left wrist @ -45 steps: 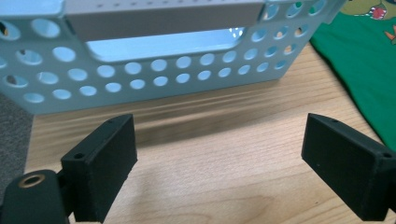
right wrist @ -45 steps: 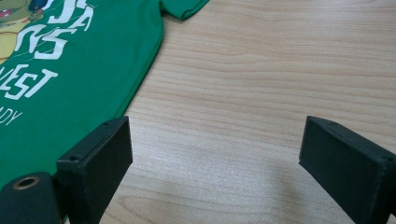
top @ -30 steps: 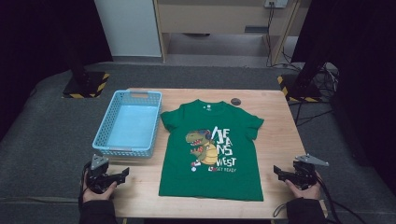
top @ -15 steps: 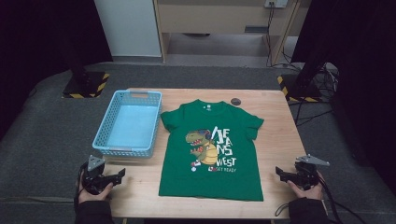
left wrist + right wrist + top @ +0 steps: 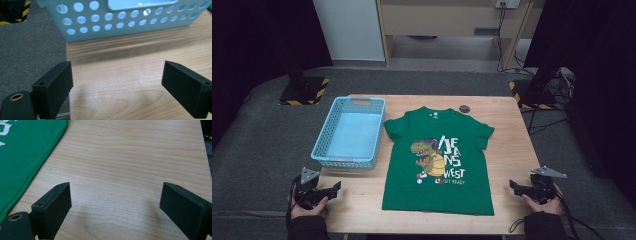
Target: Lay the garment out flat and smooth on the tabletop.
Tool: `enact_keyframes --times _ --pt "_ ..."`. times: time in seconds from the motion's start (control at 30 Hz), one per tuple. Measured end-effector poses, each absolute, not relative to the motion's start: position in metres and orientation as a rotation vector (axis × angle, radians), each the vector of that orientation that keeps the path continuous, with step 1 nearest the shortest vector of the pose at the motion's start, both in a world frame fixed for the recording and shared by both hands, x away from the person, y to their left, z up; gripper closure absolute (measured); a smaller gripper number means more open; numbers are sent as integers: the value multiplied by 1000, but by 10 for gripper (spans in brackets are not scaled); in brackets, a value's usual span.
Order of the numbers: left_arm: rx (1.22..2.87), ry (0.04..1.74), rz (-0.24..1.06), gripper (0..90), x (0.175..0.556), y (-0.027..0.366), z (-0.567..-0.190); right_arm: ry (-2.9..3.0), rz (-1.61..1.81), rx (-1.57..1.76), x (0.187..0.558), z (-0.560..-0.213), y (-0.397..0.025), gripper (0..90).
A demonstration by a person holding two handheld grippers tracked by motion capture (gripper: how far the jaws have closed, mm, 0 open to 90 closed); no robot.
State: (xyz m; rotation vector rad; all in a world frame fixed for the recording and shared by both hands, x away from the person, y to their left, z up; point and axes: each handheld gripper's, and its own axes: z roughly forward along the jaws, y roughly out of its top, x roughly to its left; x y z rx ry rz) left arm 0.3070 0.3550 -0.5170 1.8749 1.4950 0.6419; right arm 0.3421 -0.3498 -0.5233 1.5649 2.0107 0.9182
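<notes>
Waiting at the near edge of the counter (image 5: pixel 512 150), both claws sit with jaws wide apart and nothing between them: the left claw (image 5: pixel 332 187) near the near-left corner, the right claw (image 5: pixel 514 186) near the near-right. This looks like the starting stance before handling the green T-shirt (image 5: pixel 437 160), which lies flat, print up, between them, apart from both. The next move probably calls for each claw to close in on the near hem corners. In the right gripper view the shirt's edge (image 5: pixel 25 157) lies ahead to the left. Farther off, the blue basket (image 5: pixel 349 132) stands just beside the shirt's left sleeve, and a small dark disc (image 5: pixel 464 108) rests by the far edge.
</notes>
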Motion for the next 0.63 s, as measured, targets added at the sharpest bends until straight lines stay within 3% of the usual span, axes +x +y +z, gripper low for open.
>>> enact_keyframes --times 0.63 --pt "1867 1530 660 92 305 367 -521 2009 927 1570 340 -524 -362 81"
